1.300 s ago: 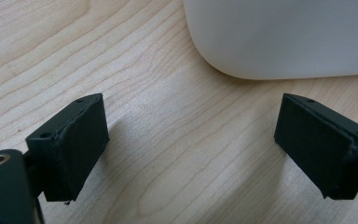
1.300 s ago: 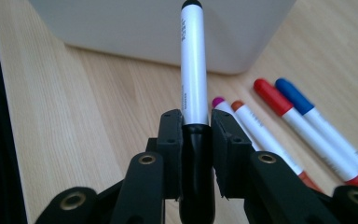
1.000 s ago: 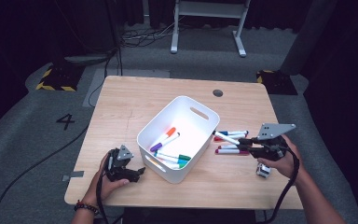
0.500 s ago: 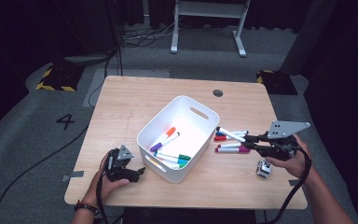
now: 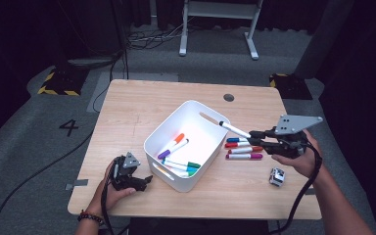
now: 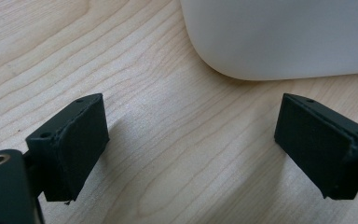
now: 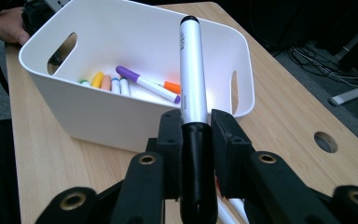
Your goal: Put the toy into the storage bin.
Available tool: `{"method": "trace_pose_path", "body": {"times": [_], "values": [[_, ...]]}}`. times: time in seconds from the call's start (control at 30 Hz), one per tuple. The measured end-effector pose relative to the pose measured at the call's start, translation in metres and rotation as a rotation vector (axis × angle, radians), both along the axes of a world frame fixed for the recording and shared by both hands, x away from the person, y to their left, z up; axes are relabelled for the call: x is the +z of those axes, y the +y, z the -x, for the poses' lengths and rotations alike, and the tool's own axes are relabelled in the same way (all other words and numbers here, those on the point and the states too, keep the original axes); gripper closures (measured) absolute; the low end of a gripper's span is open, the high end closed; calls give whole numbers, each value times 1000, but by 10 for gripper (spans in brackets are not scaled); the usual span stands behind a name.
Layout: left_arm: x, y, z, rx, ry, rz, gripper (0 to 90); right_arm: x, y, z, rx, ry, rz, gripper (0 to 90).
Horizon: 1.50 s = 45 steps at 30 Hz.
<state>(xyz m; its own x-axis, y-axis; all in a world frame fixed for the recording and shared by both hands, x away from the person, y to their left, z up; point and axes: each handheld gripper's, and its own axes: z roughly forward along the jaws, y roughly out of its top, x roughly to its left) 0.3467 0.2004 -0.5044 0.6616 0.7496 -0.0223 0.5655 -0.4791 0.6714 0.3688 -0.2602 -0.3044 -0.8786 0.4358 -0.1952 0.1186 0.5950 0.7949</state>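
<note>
A white bin (image 5: 203, 110) stands mid-table with several coloured markers (image 5: 176, 165) lying in it. My right gripper (image 5: 252, 134) is shut on a white marker with a black cap (image 5: 234, 129), held off the table and pointing at the bin's right rim. In the right gripper view the marker (image 7: 190, 65) sticks out between the jaws of that gripper (image 7: 193, 133) toward the bin (image 7: 98, 109). Three more markers (image 5: 244, 149) lie on the table under it. My left gripper (image 5: 138, 179) rests open on the table by the bin's near left corner (image 6: 270, 42), with nothing between the jaws (image 6: 191, 123).
A small grey-and-white cube (image 5: 276, 176) sits on the wooden table (image 5: 127, 112) near the right hand. A round cable hole (image 5: 228, 97) lies at the table's far side. Beyond the table are floor cables and a stand's legs (image 5: 215, 29).
The right gripper has risen with the marker and swung its tip up toward the bin's rim. The left gripper has stayed put.
</note>
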Motion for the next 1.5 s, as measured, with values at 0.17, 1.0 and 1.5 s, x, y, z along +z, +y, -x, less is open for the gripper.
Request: {"method": "trace_pose_path", "body": {"times": [0.17, 1.0, 1.5], "values": [[0, 0, 0, 0, 0, 0, 98, 1, 23, -8, 22, 17, 1, 745], [0, 0, 0, 0, -1, 1, 100, -38, 148, -57, 23, 217, 171, 745], [0, 0, 0, -1, 0, 1, 100, -57, 174, -61, 18, 332, 320, 744]]}}
